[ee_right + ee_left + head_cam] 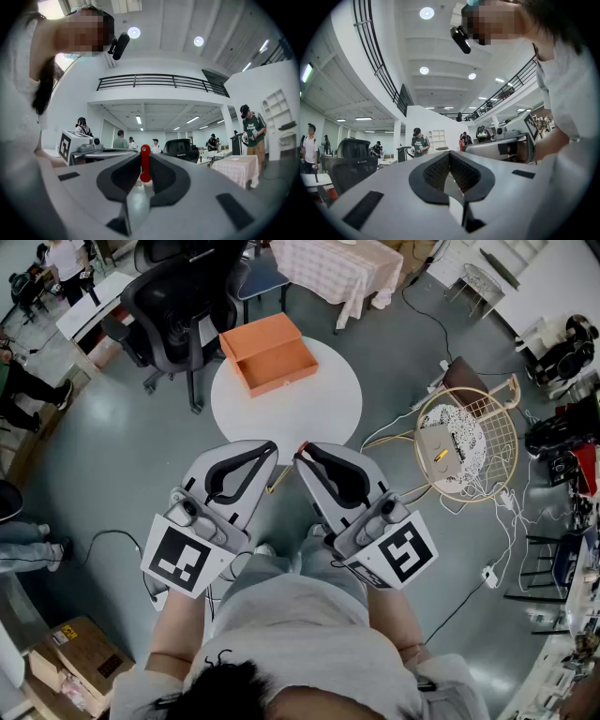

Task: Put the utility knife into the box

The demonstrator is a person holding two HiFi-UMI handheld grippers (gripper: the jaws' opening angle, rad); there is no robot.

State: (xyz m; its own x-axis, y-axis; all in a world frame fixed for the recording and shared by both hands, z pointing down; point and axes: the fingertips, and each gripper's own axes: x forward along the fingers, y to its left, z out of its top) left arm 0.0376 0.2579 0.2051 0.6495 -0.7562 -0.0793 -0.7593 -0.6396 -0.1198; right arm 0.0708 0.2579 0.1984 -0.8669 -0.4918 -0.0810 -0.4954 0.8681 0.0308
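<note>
An open orange box point(269, 352) lies on a round white table point(309, 409) ahead of me in the head view. Both grippers are held close to my body, short of the table's near edge. My right gripper point(302, 454) is shut on a red utility knife point(145, 164), which stands upright between its pads point(161, 174). Only the knife's red tip point(303, 445) shows in the head view. My left gripper point(272, 448) is shut with nothing in it, and its pads point(436, 171) meet at the tip. The grippers sit side by side, tips nearly touching.
A black office chair point(178, 296) stands behind the table on the left. A cloth-covered table point(342, 268) is at the back. A round wire stand point(466, 442) with cables sits at the right, and a cardboard box point(80, 662) at the lower left. People stand farther off.
</note>
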